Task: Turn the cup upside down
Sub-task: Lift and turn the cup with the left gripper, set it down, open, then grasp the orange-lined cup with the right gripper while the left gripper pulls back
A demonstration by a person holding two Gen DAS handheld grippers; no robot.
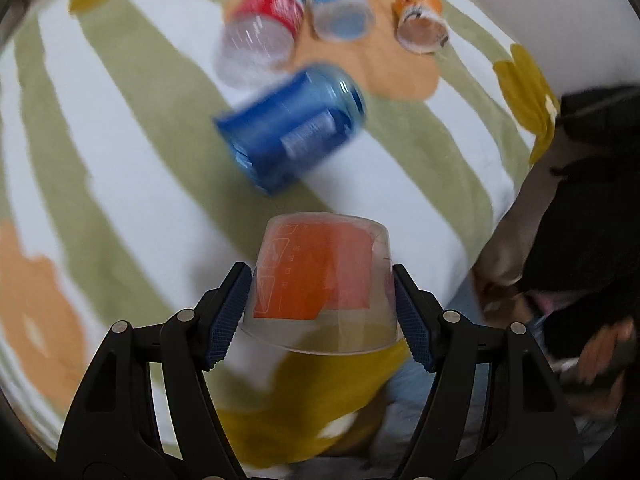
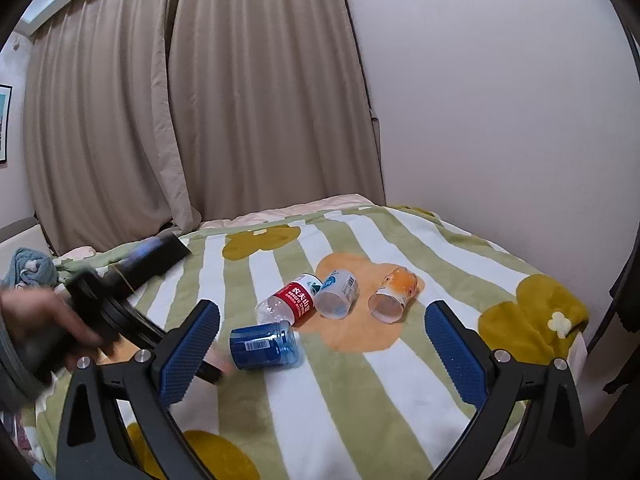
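I see a bed under a green-and-white striped blanket [image 2: 360,380] with orange and mustard flowers — behind it hang beige curtains [image 2: 192,100], and a plain white wall [image 2: 500,100] stands to its right.

Four cut bottle pieces lie on their sides on the striped blanket [image 2: 360,400] and block its middle: a blue one [image 2: 262,344] nearest, just behind it a red-labelled one [image 2: 290,300] touching a white-and-blue one [image 2: 338,294], and an orange one [image 2: 394,294] a little apart to the right — a narrow lane of bare blanket runs between those last two. The near right part of the blanket is open. At the left, the left gripper [image 1: 322,300], with a cup [image 1: 322,284] between its fingers, and the hand [image 2: 44,324] take up the room.
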